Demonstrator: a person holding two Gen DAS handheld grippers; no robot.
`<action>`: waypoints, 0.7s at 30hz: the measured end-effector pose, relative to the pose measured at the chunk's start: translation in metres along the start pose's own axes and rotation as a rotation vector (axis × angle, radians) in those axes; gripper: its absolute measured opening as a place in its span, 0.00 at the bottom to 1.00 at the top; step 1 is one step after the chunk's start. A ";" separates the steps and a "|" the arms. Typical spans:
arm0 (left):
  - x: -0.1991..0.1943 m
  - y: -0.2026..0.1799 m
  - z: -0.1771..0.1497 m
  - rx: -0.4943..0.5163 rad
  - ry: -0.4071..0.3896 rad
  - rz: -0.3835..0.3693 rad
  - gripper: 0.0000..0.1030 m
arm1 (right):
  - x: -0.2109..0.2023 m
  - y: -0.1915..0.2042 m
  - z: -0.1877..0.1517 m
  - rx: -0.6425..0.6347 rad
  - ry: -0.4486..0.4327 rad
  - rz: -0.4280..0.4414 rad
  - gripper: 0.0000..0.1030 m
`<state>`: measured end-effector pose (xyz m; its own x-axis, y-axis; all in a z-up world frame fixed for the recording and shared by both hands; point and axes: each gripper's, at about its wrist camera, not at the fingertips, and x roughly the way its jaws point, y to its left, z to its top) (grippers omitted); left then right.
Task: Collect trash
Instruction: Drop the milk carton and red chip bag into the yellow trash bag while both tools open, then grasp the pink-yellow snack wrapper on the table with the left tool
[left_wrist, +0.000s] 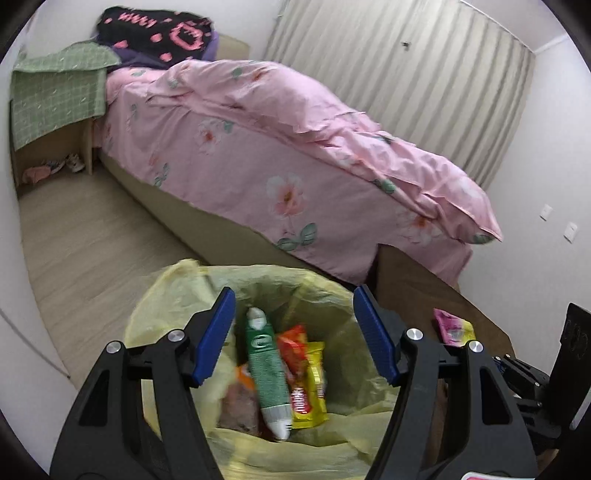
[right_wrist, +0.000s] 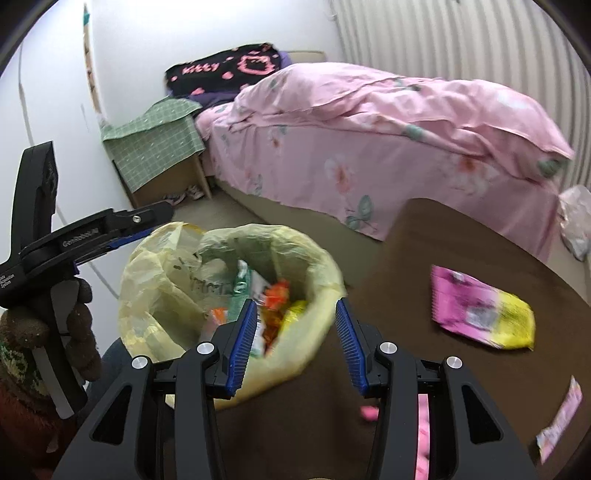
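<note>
A yellow trash bag (left_wrist: 177, 295) (right_wrist: 155, 280) stands open beside the brown table (right_wrist: 406, 266). Inside it lie a green tube (left_wrist: 266, 369), a red and yellow wrapper (left_wrist: 308, 384) and orange wrappers (right_wrist: 275, 295). My left gripper (left_wrist: 293, 295) hangs open over the bag's mouth with nothing between its blue pads. My right gripper (right_wrist: 295, 306) is open too, over the bag's near rim and the table edge. A pink and yellow wrapper (right_wrist: 480, 314) (left_wrist: 452, 328) lies on the table to the right. Another pink wrapper (right_wrist: 561, 417) lies near the table's right edge.
A bed with a pink floral duvet (left_wrist: 295, 147) (right_wrist: 388, 122) runs along the curtain. A nightstand under a green cloth (left_wrist: 55, 92) (right_wrist: 155, 144) stands at its head. In the right wrist view a gloved hand (right_wrist: 81, 314) holds the left gripper (right_wrist: 147, 225). A crumpled plastic bag (right_wrist: 576, 221) lies far right.
</note>
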<state>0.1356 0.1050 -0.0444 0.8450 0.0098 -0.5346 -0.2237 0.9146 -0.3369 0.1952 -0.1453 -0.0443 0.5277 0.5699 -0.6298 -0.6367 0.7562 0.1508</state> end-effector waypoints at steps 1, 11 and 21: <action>-0.001 -0.006 0.000 0.014 -0.001 -0.014 0.61 | -0.005 -0.006 -0.003 0.010 -0.002 -0.011 0.41; 0.023 -0.117 -0.030 0.279 0.093 -0.284 0.64 | -0.086 -0.087 -0.067 0.113 -0.008 -0.259 0.41; 0.110 -0.235 -0.042 0.580 0.303 -0.452 0.64 | -0.128 -0.135 -0.121 0.218 -0.019 -0.323 0.48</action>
<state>0.2602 -0.1255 -0.0568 0.6058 -0.4467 -0.6584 0.4685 0.8691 -0.1586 0.1457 -0.3593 -0.0769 0.6933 0.2959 -0.6571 -0.3029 0.9470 0.1068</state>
